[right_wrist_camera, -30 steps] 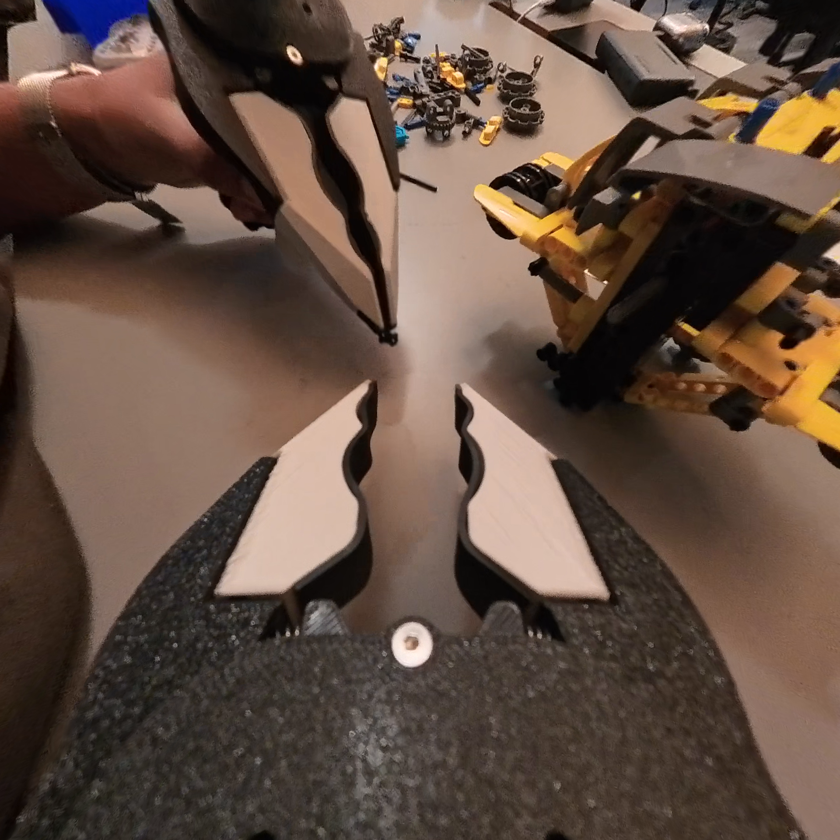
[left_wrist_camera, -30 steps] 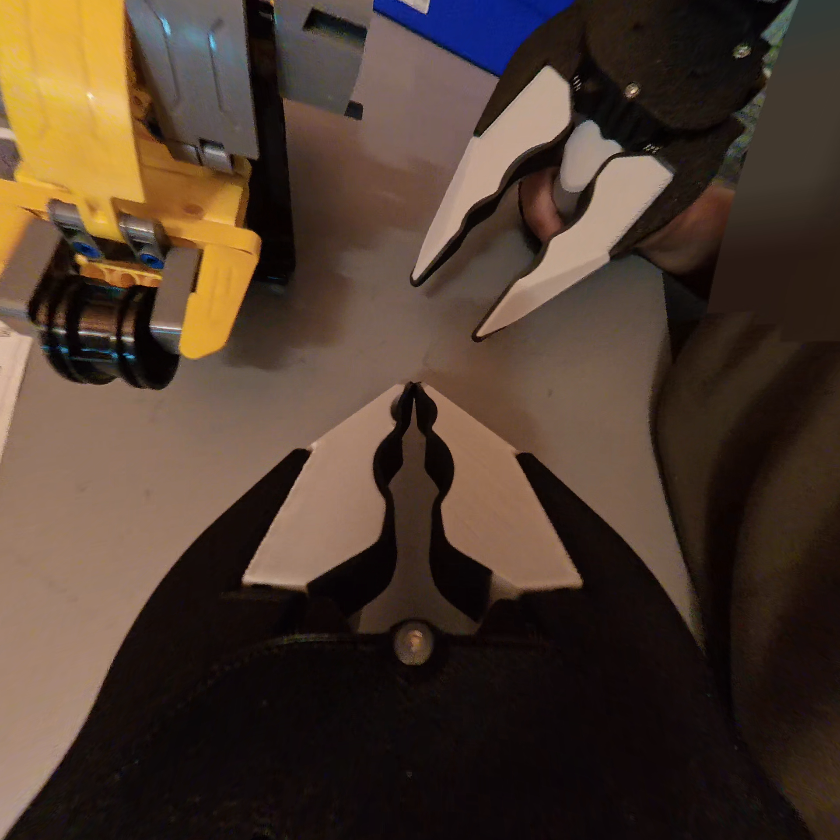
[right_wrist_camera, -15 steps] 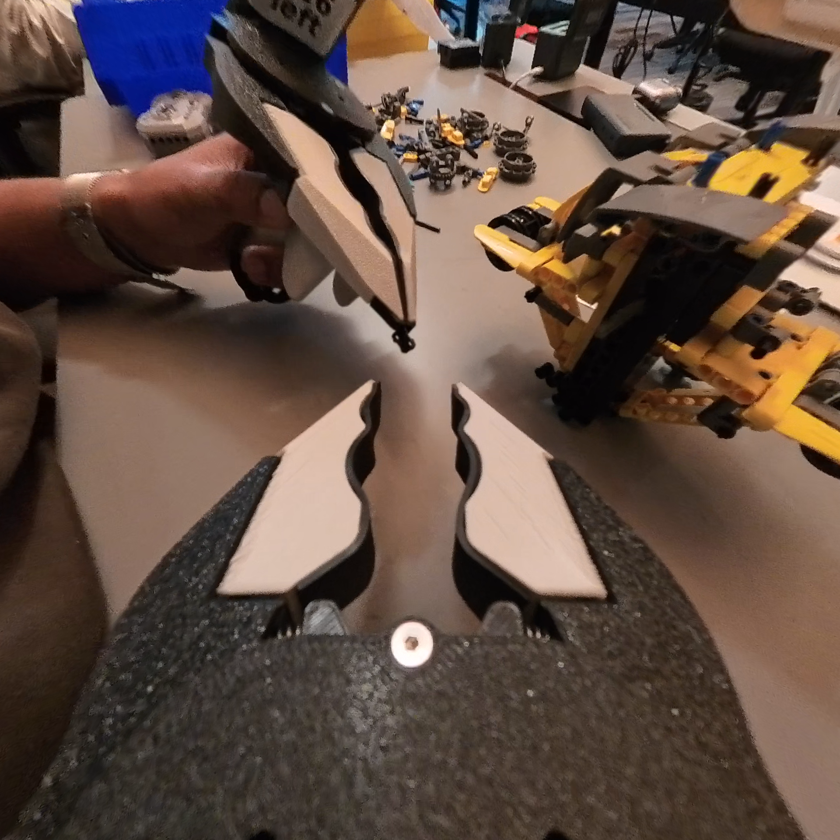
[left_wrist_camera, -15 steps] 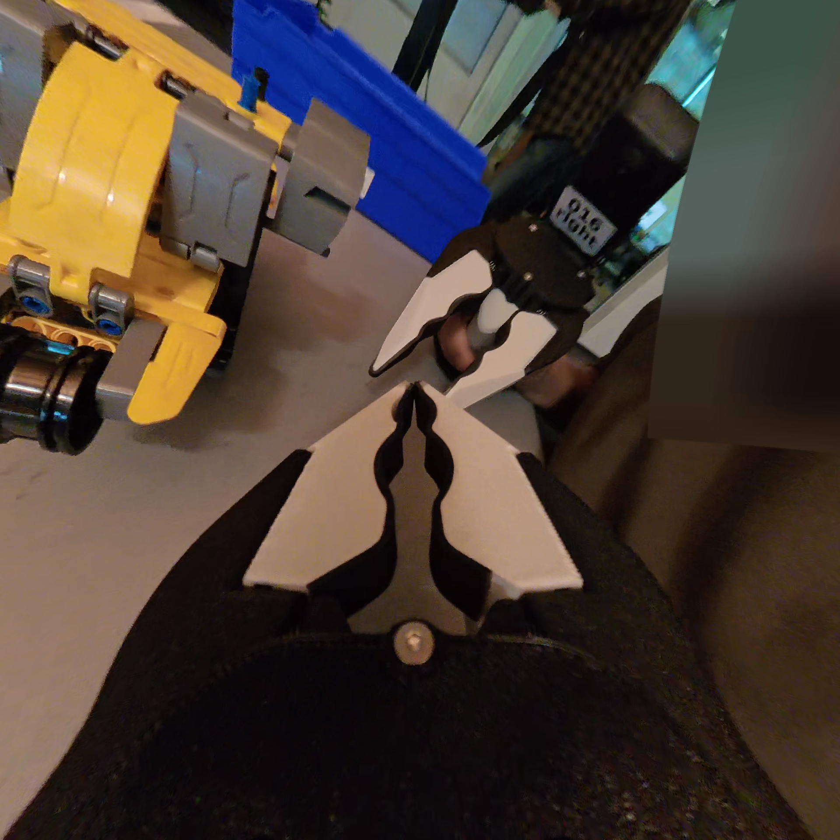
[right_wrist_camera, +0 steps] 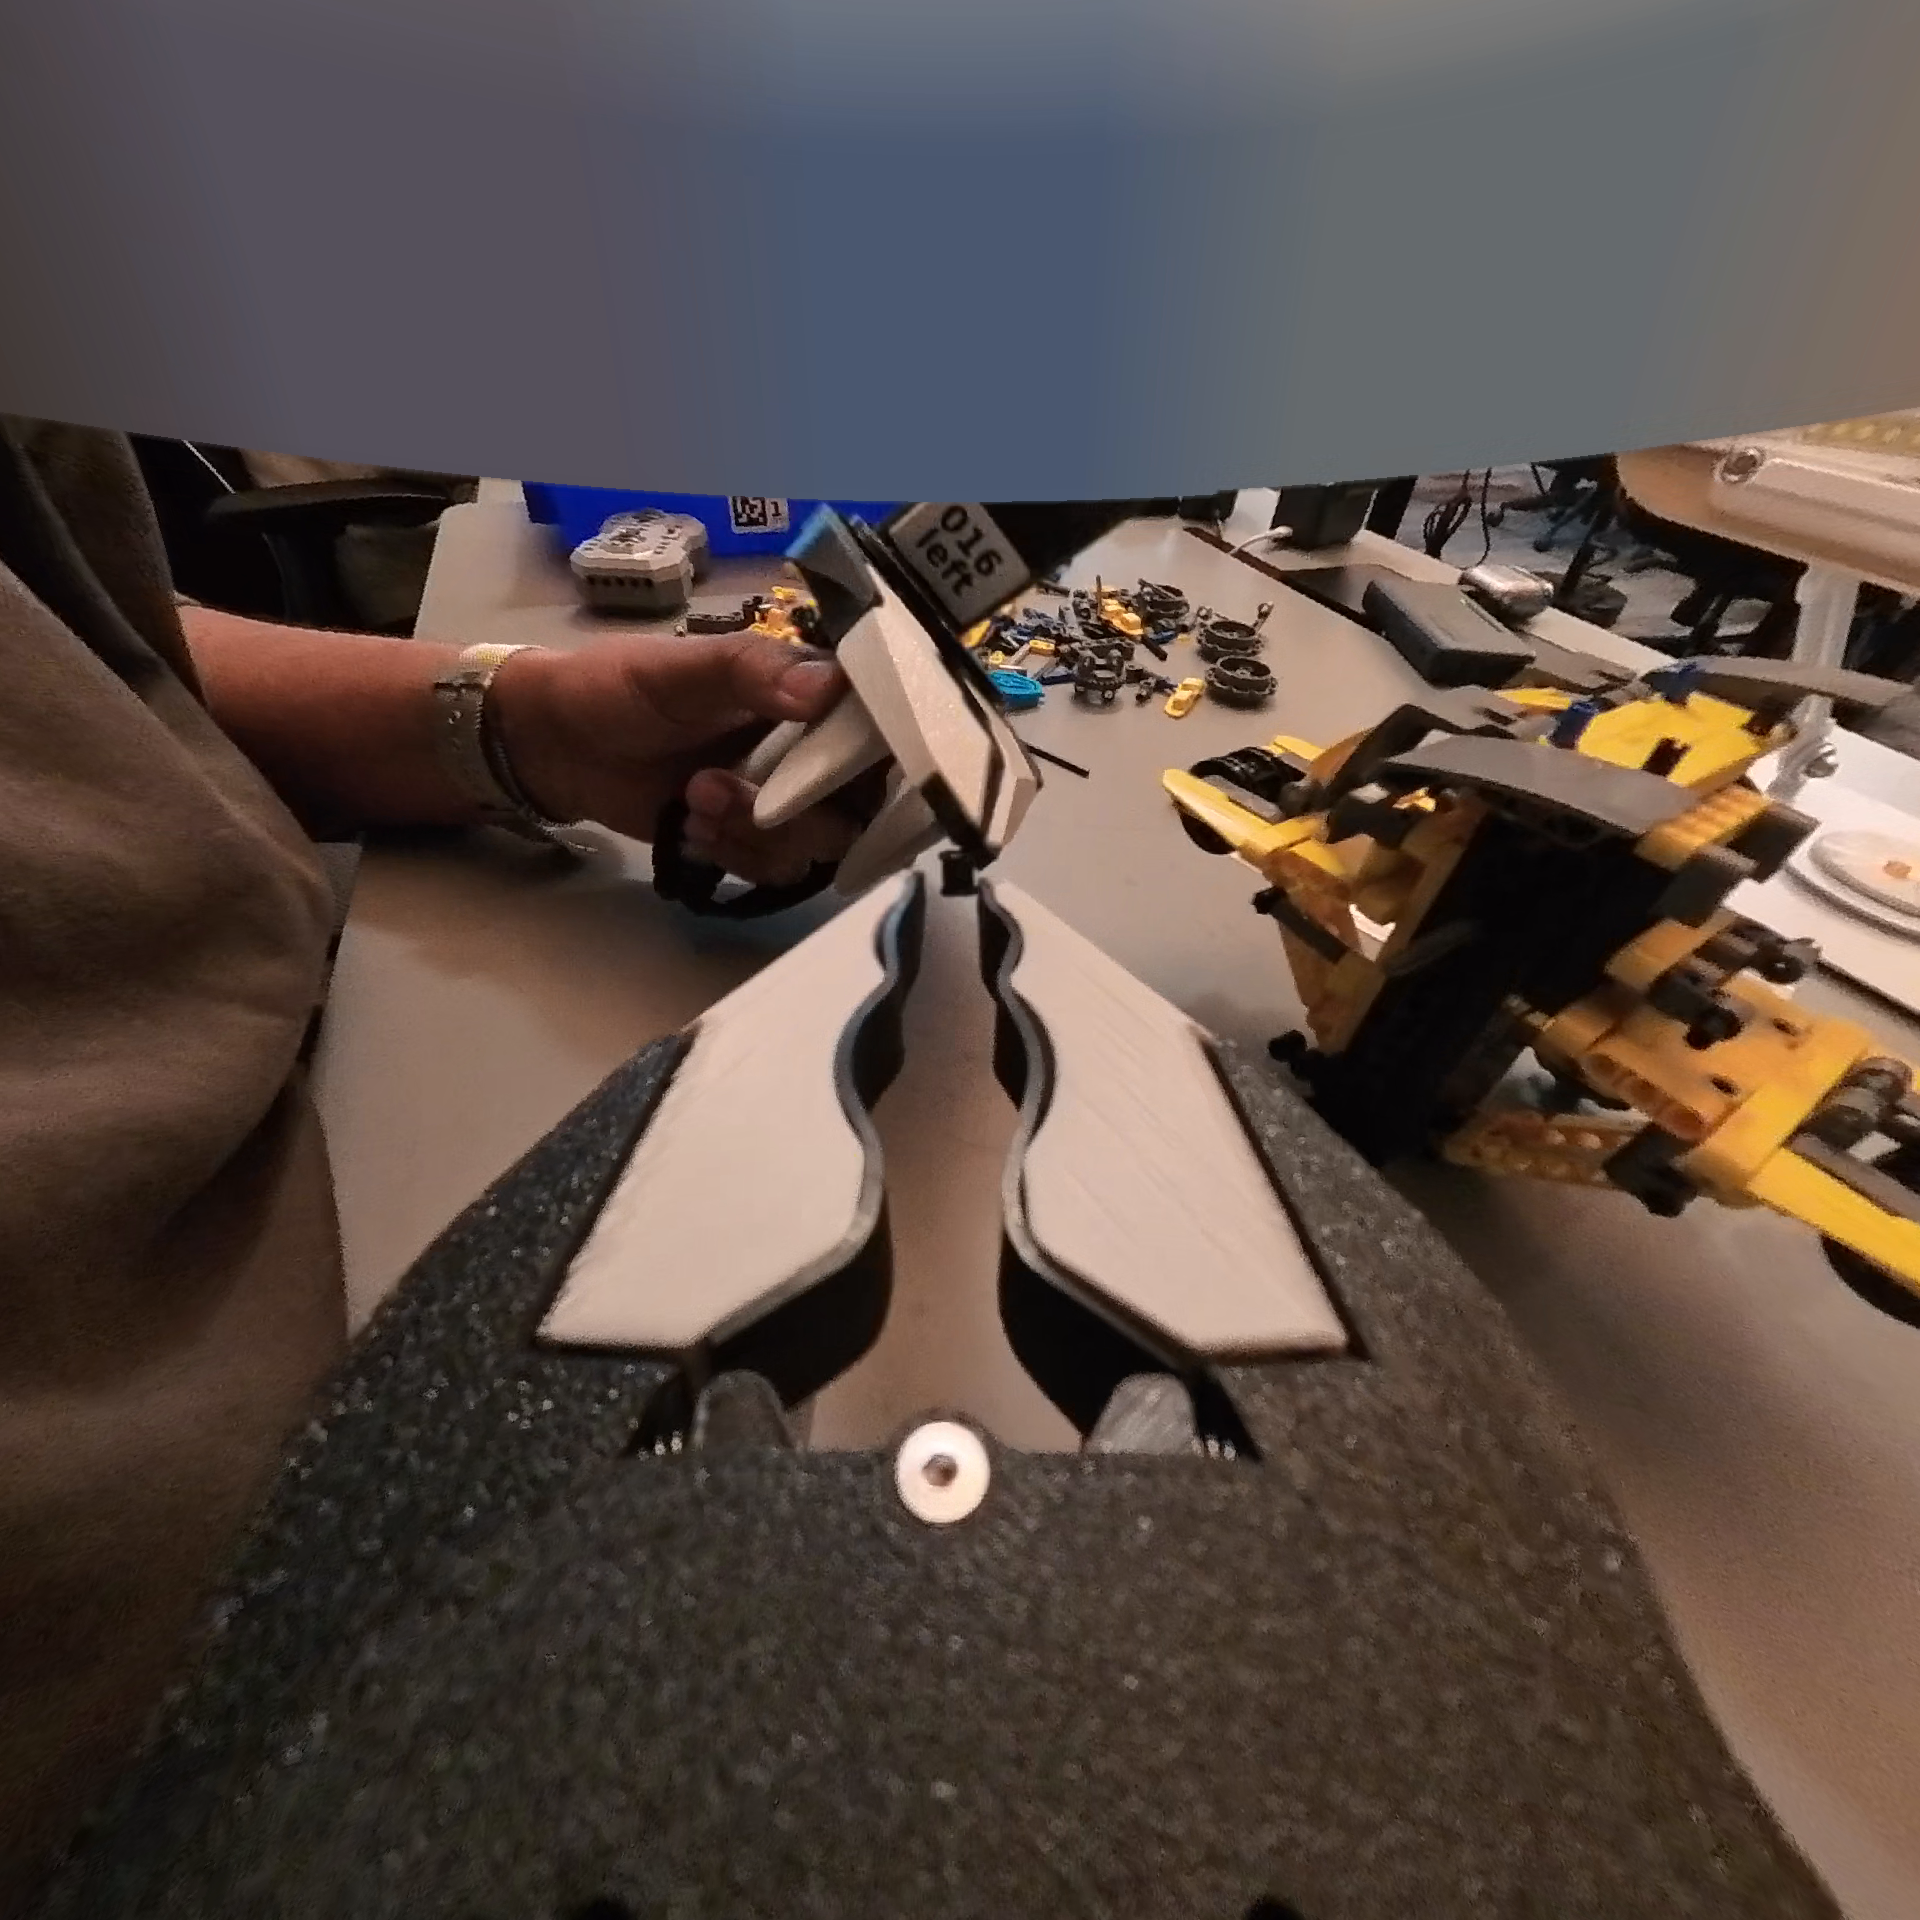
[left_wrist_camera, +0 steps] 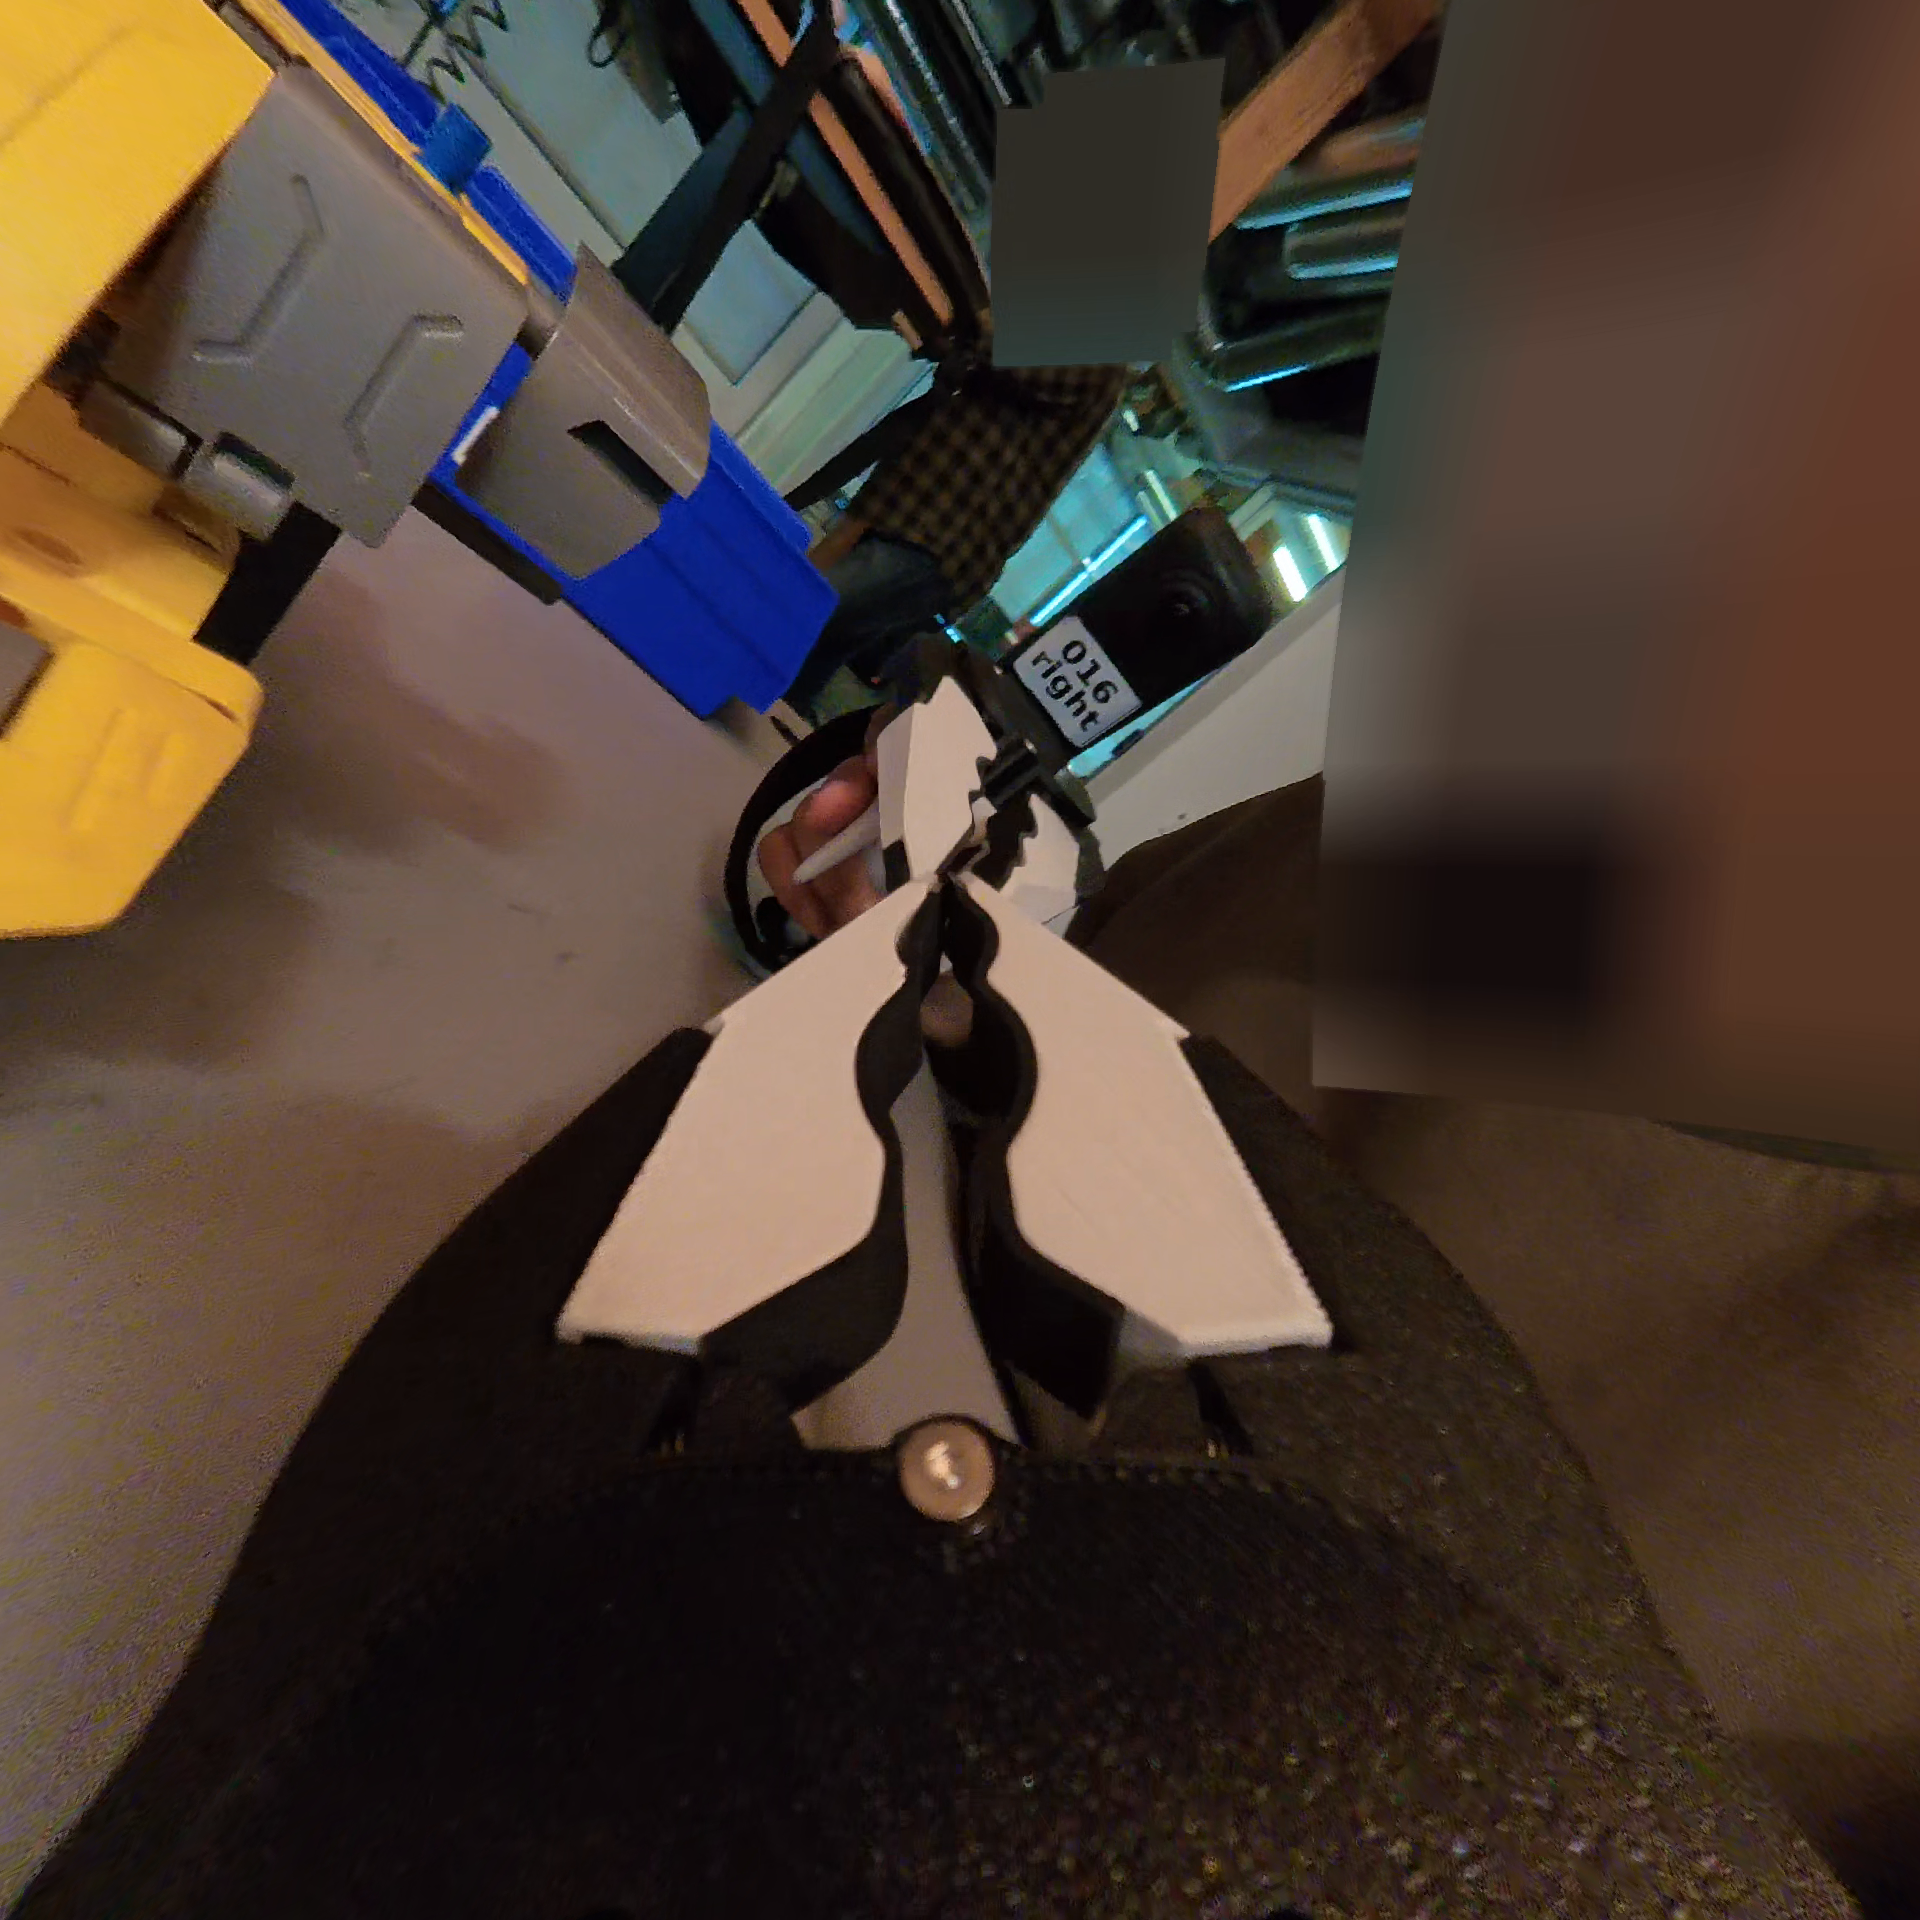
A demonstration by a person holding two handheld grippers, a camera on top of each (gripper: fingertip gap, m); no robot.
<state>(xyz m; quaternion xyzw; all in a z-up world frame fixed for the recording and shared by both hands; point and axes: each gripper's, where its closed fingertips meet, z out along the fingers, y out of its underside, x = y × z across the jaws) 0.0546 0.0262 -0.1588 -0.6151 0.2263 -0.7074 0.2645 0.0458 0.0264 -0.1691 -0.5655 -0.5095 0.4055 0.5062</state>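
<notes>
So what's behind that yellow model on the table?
Behind the yellow model, farther along the table, lie a pile of small loose parts and a black box. A white plate peeks out beside it. Anything directly behind its body is covered.

The bench [right_wrist_camera: 1143, 790] has a smooth grey top. A blue bin [left_wrist_camera: 717, 613] stands at its far edge. Behind it are black angled frame legs [left_wrist_camera: 727, 177] and a wooden shelf board [left_wrist_camera: 1309, 104]. Office chairs [right_wrist_camera: 1766, 561] occupy the dim background. Lighting is warm and indoor.
</notes>
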